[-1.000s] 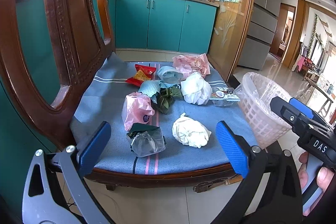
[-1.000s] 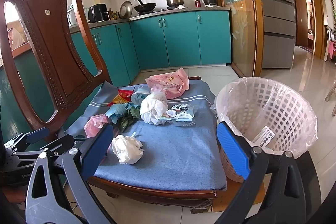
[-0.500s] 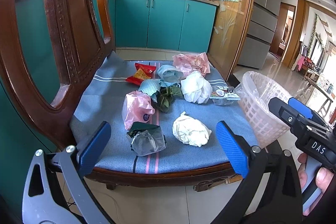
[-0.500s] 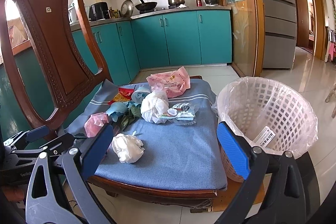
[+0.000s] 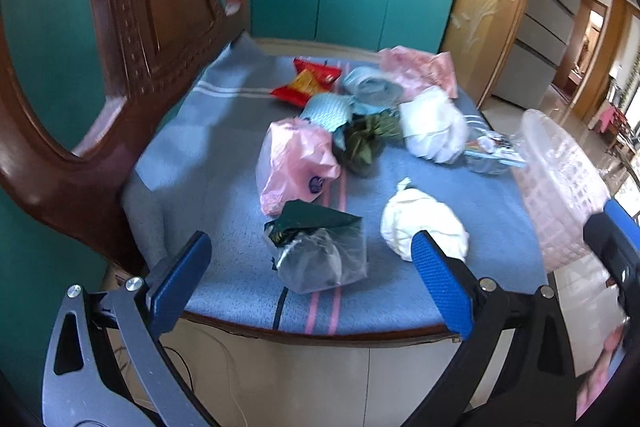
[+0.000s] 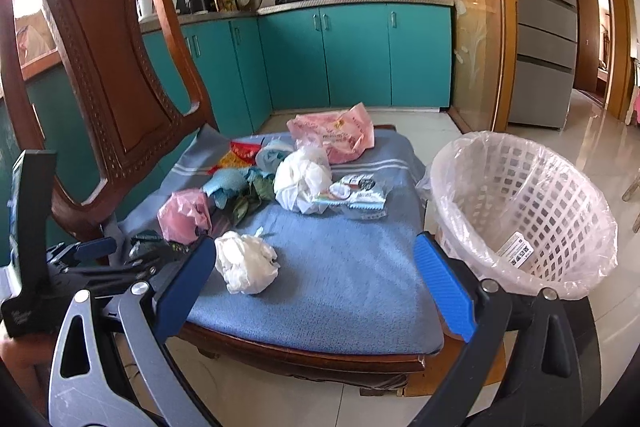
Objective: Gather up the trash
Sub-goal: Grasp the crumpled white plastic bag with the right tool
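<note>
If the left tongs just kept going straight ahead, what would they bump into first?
Most likely the clear crumpled wrapper with the dark green packet, which lies between the open left tongs at the seat's near edge. Depth is hard to judge.

Right gripper (image 6: 314, 281) spread wide, holding nothing, poised at the near edge of the blue seat cushion (image 6: 340, 287) on the wooden chair (image 6: 100, 67). Crumpled white wad (image 6: 246, 267) lies just beside its left pad; farther back sit a pink bag (image 6: 184, 215), a white bag (image 6: 302, 183) and a large pink wrapper (image 6: 332, 135). Lined white basket (image 6: 524, 211) stands right of the seat; the left gripper (image 6: 100, 259) shows at far left, its state unclear.
</note>
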Motion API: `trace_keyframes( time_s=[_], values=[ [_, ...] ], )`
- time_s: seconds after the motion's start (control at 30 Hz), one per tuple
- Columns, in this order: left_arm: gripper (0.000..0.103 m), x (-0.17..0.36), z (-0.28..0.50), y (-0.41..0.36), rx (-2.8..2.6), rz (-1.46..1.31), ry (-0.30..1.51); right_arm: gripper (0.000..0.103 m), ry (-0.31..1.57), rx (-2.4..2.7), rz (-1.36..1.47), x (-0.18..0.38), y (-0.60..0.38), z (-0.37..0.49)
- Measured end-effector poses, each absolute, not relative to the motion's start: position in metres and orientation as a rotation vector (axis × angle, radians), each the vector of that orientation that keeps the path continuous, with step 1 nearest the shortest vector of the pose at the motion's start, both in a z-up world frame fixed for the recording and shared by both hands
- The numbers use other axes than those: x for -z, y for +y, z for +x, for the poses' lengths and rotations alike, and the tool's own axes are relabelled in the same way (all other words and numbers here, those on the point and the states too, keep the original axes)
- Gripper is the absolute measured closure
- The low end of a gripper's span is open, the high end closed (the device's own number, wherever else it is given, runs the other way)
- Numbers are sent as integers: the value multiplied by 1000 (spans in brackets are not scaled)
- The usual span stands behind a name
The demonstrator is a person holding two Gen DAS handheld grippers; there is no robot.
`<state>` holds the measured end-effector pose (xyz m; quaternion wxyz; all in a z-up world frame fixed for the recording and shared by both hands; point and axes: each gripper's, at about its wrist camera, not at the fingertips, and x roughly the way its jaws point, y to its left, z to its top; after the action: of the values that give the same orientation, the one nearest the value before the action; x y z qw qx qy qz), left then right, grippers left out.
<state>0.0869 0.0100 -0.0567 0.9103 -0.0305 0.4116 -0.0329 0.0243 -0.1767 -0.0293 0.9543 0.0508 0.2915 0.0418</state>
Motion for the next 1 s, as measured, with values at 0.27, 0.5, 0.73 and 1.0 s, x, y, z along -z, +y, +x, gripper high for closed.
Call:
trace_keyframes(
  time_s=[0.27,0.5,0.73,1.0],
  values=[
    [46,92,111,16,65,-94,984,6,685,-139,59,53,-154,52],
    [49,42,84,35,99,-160,792,6,734,-177,16,76,-127,78],
    [49,-4,47,53,72,-160,564,6,785,-161,-32,102,-102,108],
    [48,1,51,44,102,-123,590,59,819,-234,-29,102,-99,105]
  ],
)
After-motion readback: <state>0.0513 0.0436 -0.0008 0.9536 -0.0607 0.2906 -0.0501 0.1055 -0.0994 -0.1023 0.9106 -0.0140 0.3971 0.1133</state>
